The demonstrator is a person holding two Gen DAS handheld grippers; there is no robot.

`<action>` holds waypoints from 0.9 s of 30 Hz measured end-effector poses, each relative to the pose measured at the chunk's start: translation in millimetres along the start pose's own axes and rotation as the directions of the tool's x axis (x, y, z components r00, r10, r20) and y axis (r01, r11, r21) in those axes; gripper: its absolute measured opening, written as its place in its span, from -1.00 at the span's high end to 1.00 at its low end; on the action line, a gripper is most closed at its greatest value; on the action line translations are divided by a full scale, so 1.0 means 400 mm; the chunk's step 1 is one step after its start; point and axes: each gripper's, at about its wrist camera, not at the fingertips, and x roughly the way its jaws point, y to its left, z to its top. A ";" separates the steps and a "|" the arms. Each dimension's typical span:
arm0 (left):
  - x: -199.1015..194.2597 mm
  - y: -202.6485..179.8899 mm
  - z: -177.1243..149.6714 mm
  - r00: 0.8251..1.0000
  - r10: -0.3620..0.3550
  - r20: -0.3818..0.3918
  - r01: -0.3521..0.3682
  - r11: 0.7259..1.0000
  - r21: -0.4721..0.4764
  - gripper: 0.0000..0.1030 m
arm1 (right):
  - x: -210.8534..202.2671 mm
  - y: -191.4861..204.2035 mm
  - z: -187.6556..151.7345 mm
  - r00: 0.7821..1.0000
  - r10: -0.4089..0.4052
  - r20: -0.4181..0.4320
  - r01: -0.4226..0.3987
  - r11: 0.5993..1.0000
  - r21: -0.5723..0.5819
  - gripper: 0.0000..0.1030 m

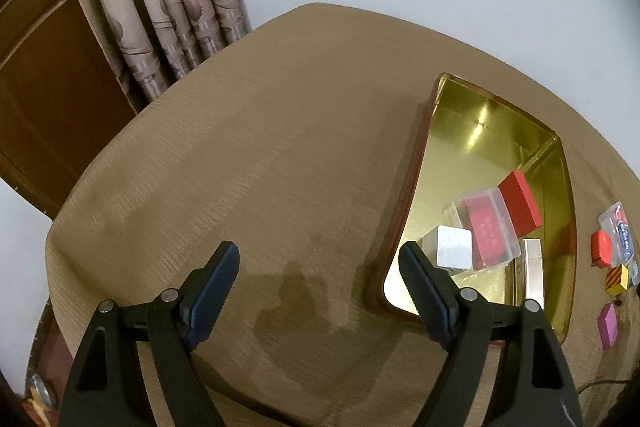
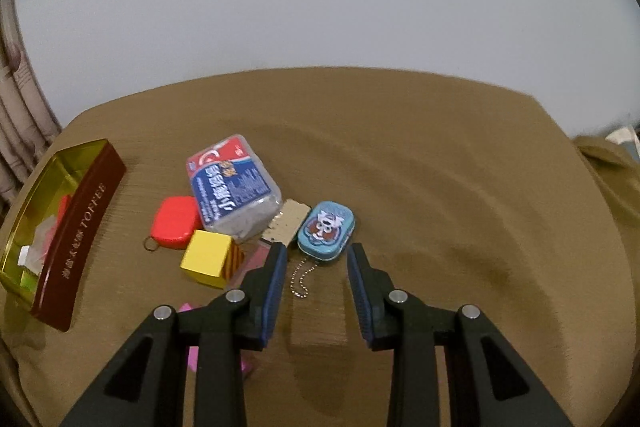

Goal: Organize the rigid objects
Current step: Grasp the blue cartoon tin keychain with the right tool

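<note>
Right wrist: blue tin (image 2: 326, 231) w/ bare tablecloth (image 2: 460, 187) rightward.

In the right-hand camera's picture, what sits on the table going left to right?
Toffee tin → red case → yellow block → clear box with blue label → small blue tin.

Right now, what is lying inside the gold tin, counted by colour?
Red: 1 (red block)
Clear: 1 (clear box, red contents)
Silver: 2 (silver cube, silver bar)
Total: 4 in the gold tin
</note>
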 end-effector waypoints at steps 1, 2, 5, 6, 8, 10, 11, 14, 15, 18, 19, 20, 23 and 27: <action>0.001 -0.001 0.000 1.000 0.003 0.001 -0.003 1.000 0.003 -0.54 | 0.008 0.000 -0.005 1.000 -0.005 -0.004 0.005 1.000 -0.006 0.38; 0.001 -0.001 -0.001 1.000 0.005 0.001 -0.005 1.000 0.006 -0.54 | 0.020 0.003 -0.009 1.000 -0.013 -0.011 0.013 1.000 -0.014 0.38; 0.002 -0.005 -0.003 1.000 0.010 0.002 -0.010 1.000 0.008 -0.54 | 0.050 0.006 -0.013 1.000 -0.018 -0.026 0.018 1.000 -0.006 0.37; 0.003 -0.006 -0.003 1.000 0.013 0.003 -0.013 1.000 0.010 -0.54 | 0.060 0.002 -0.011 0.999 -0.017 -0.029 0.017 1.000 0.009 0.37; 0.006 -0.006 -0.004 1.000 0.015 0.000 -0.015 1.000 0.012 -0.54 | 0.071 -0.002 -0.005 0.999 -0.019 -0.027 0.020 0.999 0.026 0.37; 0.007 -0.006 -0.004 1.000 0.015 -0.004 -0.015 1.000 0.012 -0.54 | 0.085 -0.005 0.004 0.999 -0.032 -0.030 0.033 0.999 0.038 0.35; 0.007 -0.005 -0.004 1.000 0.015 -0.005 -0.015 1.000 0.013 -0.54 | 0.095 -0.004 0.008 0.999 -0.033 -0.033 0.034 0.998 0.049 0.35; 0.005 -0.003 -0.004 1.000 0.010 -0.002 -0.010 1.000 0.012 -0.54 | 0.115 -0.008 0.015 0.999 -0.036 -0.034 0.039 0.996 0.076 0.34; 0.006 -0.004 -0.004 1.000 0.009 -0.003 -0.009 1.000 0.012 -0.54 | 0.118 -0.008 0.018 0.999 -0.042 -0.028 0.044 0.996 0.078 0.33; 0.005 -0.006 -0.005 1.000 0.009 -0.001 -0.009 1.000 0.016 -0.54 | 0.135 0.001 0.030 0.998 -0.061 -0.024 0.062 0.996 0.063 0.31; 0.007 -0.007 -0.006 1.000 0.011 -0.004 -0.011 1.000 0.020 -0.54 | 0.141 0.006 0.033 0.997 -0.071 -0.020 0.072 0.996 0.054 0.30; 0.009 -0.008 -0.006 1.000 0.013 -0.007 -0.013 1.000 0.021 -0.54 | 0.145 0.009 0.035 0.997 -0.076 -0.018 0.077 0.996 0.051 0.30; 0.013 -0.010 -0.005 1.000 0.021 -0.013 -0.020 1.000 0.022 -0.54 | 0.149 0.012 0.041 0.997 -0.074 -0.019 0.075 0.994 0.077 0.29; 0.022 -0.010 -0.002 1.000 0.012 -0.028 -0.012 1.000 0.011 -0.54 | 0.148 0.008 0.038 0.998 -0.064 -0.011 0.065 0.992 0.111 0.17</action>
